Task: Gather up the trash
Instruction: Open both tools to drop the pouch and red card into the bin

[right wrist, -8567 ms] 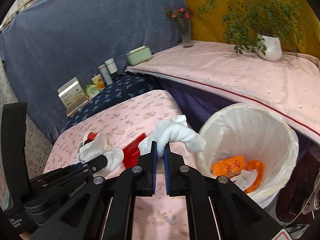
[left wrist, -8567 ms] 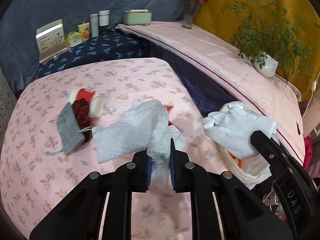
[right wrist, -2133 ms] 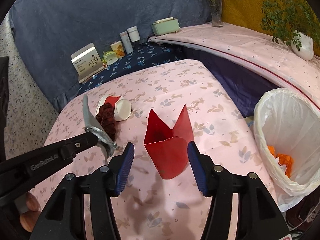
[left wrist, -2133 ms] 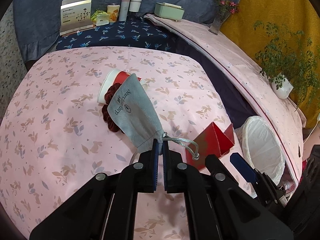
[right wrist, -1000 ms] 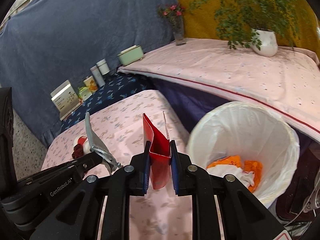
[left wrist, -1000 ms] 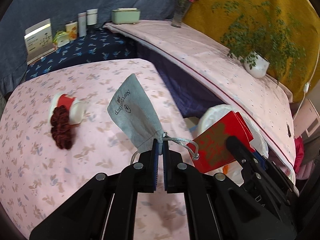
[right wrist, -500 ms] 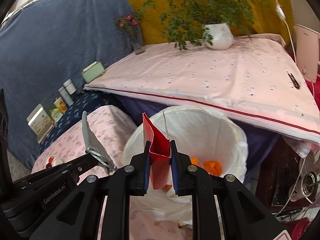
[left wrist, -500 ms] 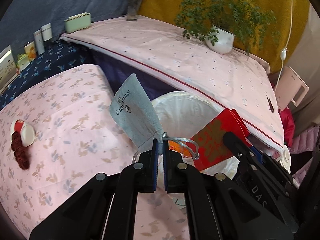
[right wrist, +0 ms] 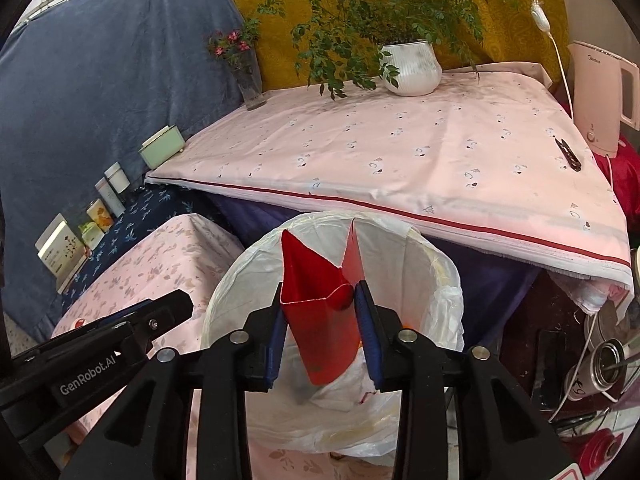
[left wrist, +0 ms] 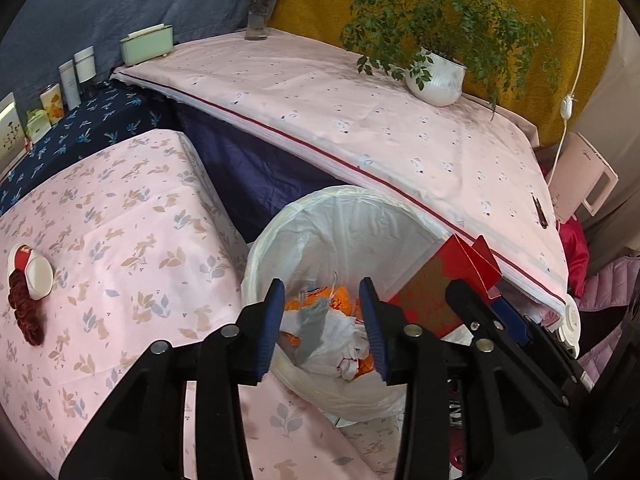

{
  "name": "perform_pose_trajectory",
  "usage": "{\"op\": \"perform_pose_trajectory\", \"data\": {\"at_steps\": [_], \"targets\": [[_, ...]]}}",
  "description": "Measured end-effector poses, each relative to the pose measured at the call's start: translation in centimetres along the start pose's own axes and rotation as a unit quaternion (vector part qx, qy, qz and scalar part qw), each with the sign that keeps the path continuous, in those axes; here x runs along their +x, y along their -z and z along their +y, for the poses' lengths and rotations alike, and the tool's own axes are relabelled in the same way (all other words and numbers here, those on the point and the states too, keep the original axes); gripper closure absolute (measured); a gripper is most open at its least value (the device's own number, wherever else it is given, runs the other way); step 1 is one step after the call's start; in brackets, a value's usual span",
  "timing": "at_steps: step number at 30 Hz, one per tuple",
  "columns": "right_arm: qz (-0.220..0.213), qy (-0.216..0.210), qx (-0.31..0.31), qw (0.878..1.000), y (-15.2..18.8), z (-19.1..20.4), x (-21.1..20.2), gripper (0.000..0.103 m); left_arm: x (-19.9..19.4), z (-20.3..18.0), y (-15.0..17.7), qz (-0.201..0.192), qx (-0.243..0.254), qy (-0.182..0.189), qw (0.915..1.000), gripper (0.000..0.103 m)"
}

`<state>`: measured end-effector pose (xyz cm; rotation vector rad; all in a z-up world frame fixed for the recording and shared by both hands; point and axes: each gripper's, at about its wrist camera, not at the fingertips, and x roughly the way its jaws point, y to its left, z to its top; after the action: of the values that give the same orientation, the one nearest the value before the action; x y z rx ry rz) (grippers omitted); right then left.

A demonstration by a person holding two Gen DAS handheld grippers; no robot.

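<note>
Both tongs were over the white-lined trash bin [left wrist: 344, 216] beside the pink tabletop [left wrist: 120, 240]. Left tongs [left wrist: 322, 328] were opening, nothing between the pads; the grey pouch [left wrist: 312, 328] lay in the bin on white tissue and orange scraps. Right tongs [right wrist: 322, 336] were opening too, red carton [right wrist: 320, 312] between the pads above the bin mouth, pads apparently touching its sides. Paper cup [left wrist: 34, 272] lay on the tabletop
</note>
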<state>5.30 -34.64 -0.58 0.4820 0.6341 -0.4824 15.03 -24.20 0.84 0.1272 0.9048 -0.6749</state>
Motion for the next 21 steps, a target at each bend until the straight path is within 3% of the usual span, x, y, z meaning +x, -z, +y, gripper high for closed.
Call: {"op": "perform_pose_trajectory", "data": {"at_steps": [2,15,21], "targets": [[0.000,-0.001,-0.002,1.000,0.0,0.2,0.1,0.068,0.0,0.5,0.1,0.001,-0.007,-0.006,1.0000,0.060],[0.002,-0.012,-0.015,1.000,0.3,2.3,0.0,0.061,-0.9,3.1,0.8,-0.003,-0.035,-0.022,0.9991,0.057],[0.004,-0.019,-0.028,0.999,0.7,3.8,-0.1,0.056,-1.7,4.9,1.2,-0.011,-0.054,-0.036,0.9978,0.048]]}}
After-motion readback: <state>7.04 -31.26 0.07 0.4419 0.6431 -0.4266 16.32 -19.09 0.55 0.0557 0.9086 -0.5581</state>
